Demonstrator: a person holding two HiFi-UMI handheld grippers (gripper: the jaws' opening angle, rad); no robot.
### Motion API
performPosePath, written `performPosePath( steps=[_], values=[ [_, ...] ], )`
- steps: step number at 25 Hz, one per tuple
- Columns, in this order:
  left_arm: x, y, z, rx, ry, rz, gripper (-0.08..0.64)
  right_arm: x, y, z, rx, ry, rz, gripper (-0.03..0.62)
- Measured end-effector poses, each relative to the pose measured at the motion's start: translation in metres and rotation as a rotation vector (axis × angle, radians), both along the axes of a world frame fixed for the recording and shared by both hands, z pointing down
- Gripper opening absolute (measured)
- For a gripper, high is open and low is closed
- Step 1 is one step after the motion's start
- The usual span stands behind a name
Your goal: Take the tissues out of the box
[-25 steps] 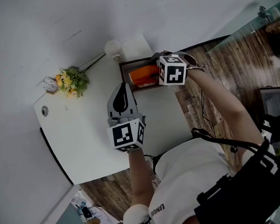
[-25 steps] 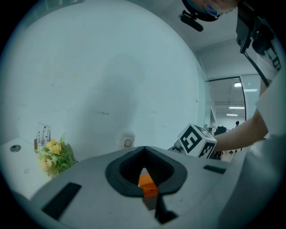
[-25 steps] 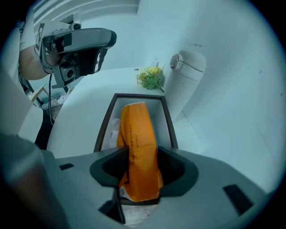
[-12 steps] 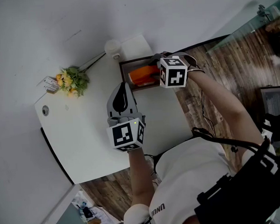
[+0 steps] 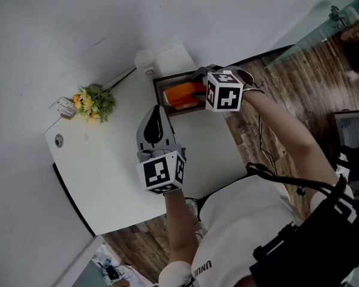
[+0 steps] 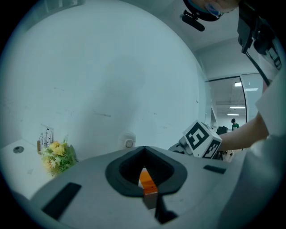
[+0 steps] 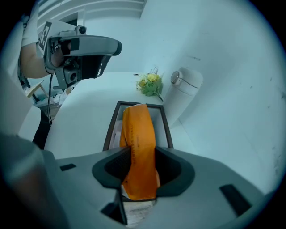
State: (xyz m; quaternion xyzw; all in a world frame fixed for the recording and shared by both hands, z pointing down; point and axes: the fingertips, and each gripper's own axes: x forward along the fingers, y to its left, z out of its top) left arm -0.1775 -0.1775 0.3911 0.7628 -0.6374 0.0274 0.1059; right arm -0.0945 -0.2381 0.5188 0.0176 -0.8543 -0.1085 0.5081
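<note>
My right gripper (image 7: pixel 139 156) clamped on the orange tissue pack (image 7: pixel 137 129), pack lying over the open dark box (image 7: pixel 166 121) at the white table's (image 5: pixel 109 173) far edge, my left gripper (image 5: pixel 156 111) closed on nothing, near the box, flowers (image 5: pixel 93 105) further left.

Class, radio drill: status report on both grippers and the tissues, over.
Right gripper shut on orange tissue pack, over the box. Left gripper shut, empty, above the table. Nothing blocking the lift.

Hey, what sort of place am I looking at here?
Probably an office or lab room: a white table against a plain wall, wood-look flooring, a glass partition, and ceiling strip lights beyond a doorway.
</note>
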Motion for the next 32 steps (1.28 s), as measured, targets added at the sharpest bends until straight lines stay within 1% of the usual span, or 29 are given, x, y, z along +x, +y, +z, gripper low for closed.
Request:
performPosePath(
  steps=[17, 23, 32],
  values=[
    [0.003, 0.007, -0.004, 0.005, -0.013, -0.013, 0.012, 0.001, -0.002, -0.021, 0.012, -0.1, 0.058, 0.169],
    [0.004, 0.009, -0.005, 0.008, -0.016, -0.015, 0.012, 0.002, -0.003, -0.027, 0.005, -0.142, 0.09, 0.169],
    [0.006, 0.012, -0.007, 0.012, -0.022, -0.016, 0.012, 0.004, -0.005, -0.035, 0.019, -0.186, 0.132, 0.169]
  ],
)
